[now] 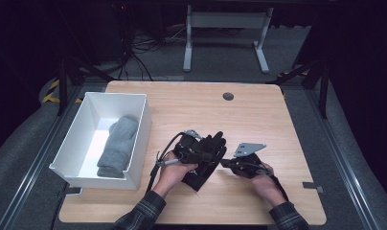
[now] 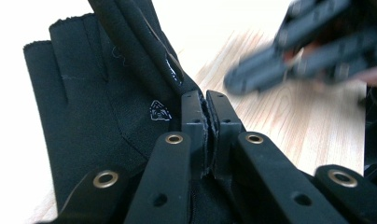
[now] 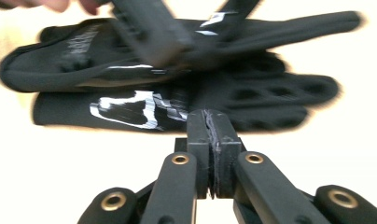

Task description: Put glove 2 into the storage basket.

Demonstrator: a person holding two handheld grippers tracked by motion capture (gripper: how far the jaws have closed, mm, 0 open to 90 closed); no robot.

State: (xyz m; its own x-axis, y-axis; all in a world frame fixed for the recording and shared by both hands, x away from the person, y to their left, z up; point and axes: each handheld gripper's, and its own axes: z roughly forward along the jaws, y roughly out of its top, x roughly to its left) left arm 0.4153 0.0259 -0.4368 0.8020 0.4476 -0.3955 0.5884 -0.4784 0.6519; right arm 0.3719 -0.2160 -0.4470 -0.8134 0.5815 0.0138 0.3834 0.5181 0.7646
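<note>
Far to the left of both grippers, a white bin [image 1: 81,143] sits at the desk's [image 1: 258,120] left edge with a grey folded cloth [image 1: 118,146] lying inside it, well apart from the work in hand.

The left gripper [image 1: 197,149] rests on the black gloves [image 1: 208,163] near the middle of the desk, held by the left hand [image 1: 171,171]. In the left gripper view its jaws stand together, clamped on the edge of the black gloves [image 2: 93,116]; a thin strip of fabric shows pinched in the seam between the pads. The glove's fingers spread up and to the left of the jaws, a small white logo sits just left of the jaw tips, and bare wood lies to their right.

Just right of the gloves, the right gripper [image 1: 228,163] points at them from the side, held by the right hand [image 1: 264,184]. In the right gripper view its jaws are closed against each other, with the black gloves [image 3: 252,100] stacked crosswise just beyond the tips. Whether the tips have caught the near hem of the lower glove cannot be told; the picture is blurred there. The other gripper [image 3: 151,32] crosses above and to the left of the jaws, pressing on the upper glove.
</note>
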